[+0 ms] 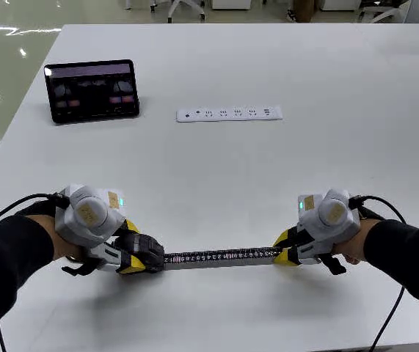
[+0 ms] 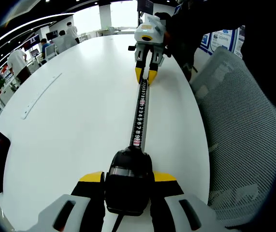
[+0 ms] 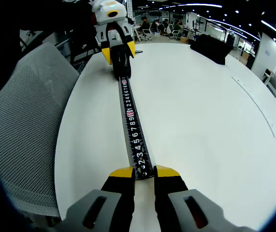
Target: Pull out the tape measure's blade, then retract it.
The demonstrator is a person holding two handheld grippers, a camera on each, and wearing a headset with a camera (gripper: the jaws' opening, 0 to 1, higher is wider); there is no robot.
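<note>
- Left tool [image 1: 134,248], near the bench's [image 1: 268,169] front edge, is clamped around the black tape measure case [image 2: 129,186]. The case looks rigid and chunky, so it should be a sound place to grip.
- Blade [image 1: 220,256] lies flat, extended rightward along the front edge. It looks like thin springy steel, likely to kink if twisted and to whip back under its spring.
- Right tool [image 3: 145,173] pinches the blade's tip, which is probably best held there and eased home slowly.
</note>
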